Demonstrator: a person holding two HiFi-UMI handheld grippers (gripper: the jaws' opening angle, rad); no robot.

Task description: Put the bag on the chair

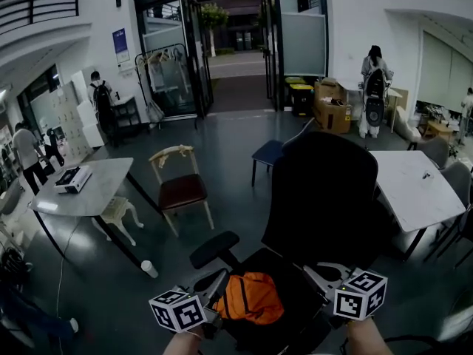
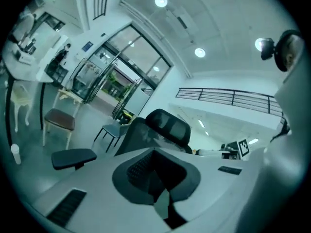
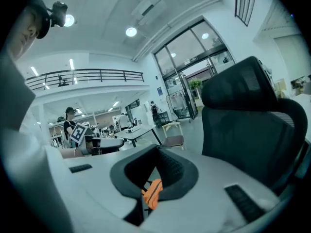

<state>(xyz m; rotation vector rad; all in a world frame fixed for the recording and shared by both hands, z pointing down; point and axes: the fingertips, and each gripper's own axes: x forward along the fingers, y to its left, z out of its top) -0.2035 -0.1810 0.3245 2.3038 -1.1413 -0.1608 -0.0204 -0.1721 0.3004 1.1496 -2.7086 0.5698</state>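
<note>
Orange fabric backpack (image 1: 247,298) lies on the seat of the black mesh office chair (image 1: 325,191), near me.
Right tongs (image 1: 313,275) pinch an orange strap (image 3: 152,193), probably to steady the load while it settles. Left tongs (image 1: 214,291) are pressed together at the pack's left side, with a pale sliver in the slit that I can't identify. Pack sits mid-seat and looks stable. Its contents aren't visible.

Left gripper (image 1: 214,288) and right gripper (image 1: 313,275) sit low, jaws together.
</note>
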